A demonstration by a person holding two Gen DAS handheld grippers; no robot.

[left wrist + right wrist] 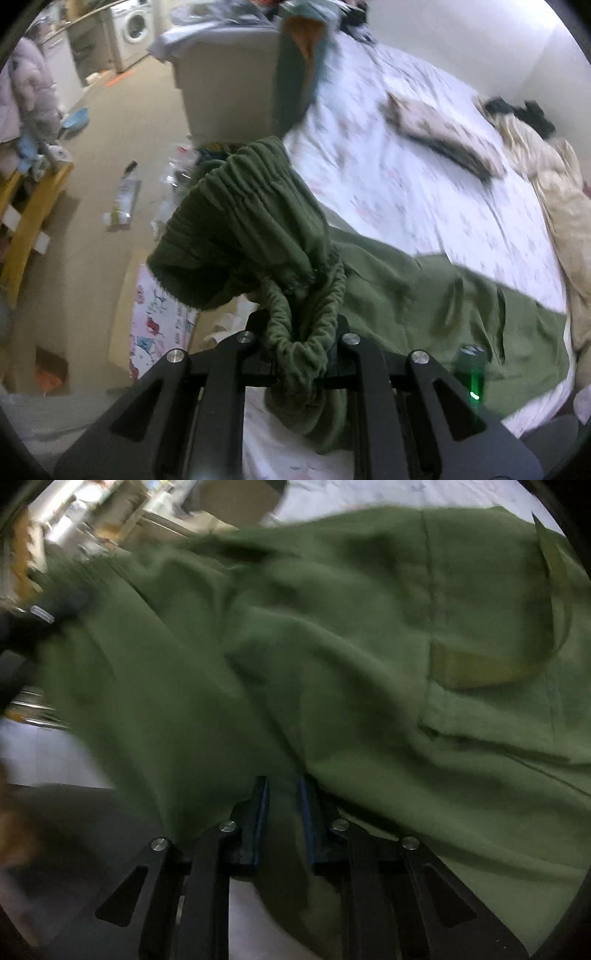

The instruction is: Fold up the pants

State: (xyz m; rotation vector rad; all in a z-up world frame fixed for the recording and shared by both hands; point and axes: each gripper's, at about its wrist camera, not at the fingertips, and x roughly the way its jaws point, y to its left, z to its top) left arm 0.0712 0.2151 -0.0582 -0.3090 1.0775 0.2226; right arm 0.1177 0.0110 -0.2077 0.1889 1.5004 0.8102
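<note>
The green pants [406, 291] lie partly on the bed, with the gathered elastic waistband [243, 218] lifted at the bed's near left edge. My left gripper [299, 332] is shut on the bunched waistband, which hides its fingertips. In the right wrist view the pants [332, 646] fill the frame, with a pocket flap at the right. My right gripper [282, 786] is shut on a fold of the pants cloth between its two blue-edged fingers [260, 812]. The other gripper's black body [22, 635] shows at the left edge.
The bed has a white patterned sheet [424, 177]. A folded grey garment [439, 133] and a beige heap [554, 192] lie on its far side. A teal garment [295, 66] hangs over a grey chair. The floor at left holds clutter and a yellow shelf [29, 221].
</note>
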